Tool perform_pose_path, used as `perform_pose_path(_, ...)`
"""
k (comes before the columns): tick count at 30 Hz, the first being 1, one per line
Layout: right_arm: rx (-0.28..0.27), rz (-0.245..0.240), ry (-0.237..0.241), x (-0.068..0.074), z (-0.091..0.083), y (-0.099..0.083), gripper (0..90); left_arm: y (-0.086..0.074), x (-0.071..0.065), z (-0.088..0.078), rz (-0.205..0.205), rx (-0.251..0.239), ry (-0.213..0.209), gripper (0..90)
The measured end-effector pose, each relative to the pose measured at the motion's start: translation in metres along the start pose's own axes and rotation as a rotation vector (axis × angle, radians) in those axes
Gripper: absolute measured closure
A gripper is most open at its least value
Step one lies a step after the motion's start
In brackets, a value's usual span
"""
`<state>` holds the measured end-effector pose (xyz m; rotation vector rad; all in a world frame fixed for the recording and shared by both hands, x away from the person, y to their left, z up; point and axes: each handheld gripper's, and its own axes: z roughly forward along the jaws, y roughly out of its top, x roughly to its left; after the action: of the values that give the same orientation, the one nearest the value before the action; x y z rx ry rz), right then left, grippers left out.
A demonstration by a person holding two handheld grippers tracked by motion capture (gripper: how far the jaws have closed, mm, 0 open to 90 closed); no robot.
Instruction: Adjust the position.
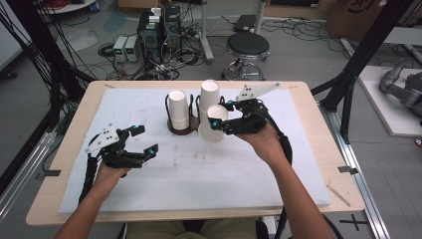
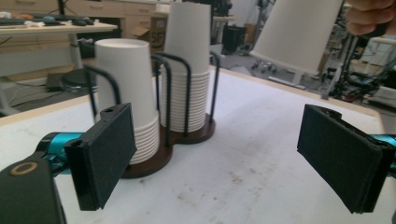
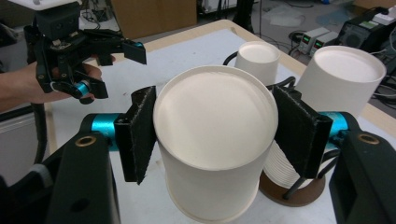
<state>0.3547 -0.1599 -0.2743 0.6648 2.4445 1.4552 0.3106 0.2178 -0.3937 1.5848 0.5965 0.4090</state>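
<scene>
We see the right hand-held gripper (image 1: 217,115) clamped on a single white paper cup (image 1: 213,125), its two black pads (image 3: 138,133) pressing the cup's sides just below the closed base, which faces the right gripper view's camera while the open rim tilts down toward the table (image 1: 308,164). The cup hangs clear of the white mat (image 1: 239,169) (we cannot tell by how much). Just behind this hand-held gripper stands a dark wire cup holder (image 1: 183,125) with two stacks of upturned cups: a taller stack (image 1: 209,93) right beside the held cup and a shorter stack (image 1: 178,109) on the far side of it. The left hand-held gripper (image 1: 145,139) hovers well apart from the right one, jaws spread wide and holding nothing; in its own view the holder and both stacks (image 2: 125,93) lie ahead between and beyond its pads (image 2: 105,151), with the held cup (image 2: 299,32) high off to the right.
</scene>
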Motion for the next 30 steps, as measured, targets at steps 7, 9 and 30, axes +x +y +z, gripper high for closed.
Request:
perform_pose_path(7, -0.001, -0.019, 0.045, 0.008, 0.001, -0.001, 35.7, 0.006, -0.013, 0.009, 0.014, 0.021, -0.087, 11.3)
perform_pose_path(9, 0.0, -0.026, 0.061, 0.012, 0.002, -0.001, 35.7, 0.009, -0.017, 0.013, 0.017, 0.025, -0.117, 11.3)
perform_pose_path(30, 0.041, -0.084, 0.171, 0.041, 0.023, -0.004, 35.5, 0.02, -0.05, 0.049, 0.107, 0.068, -0.23, 11.3)
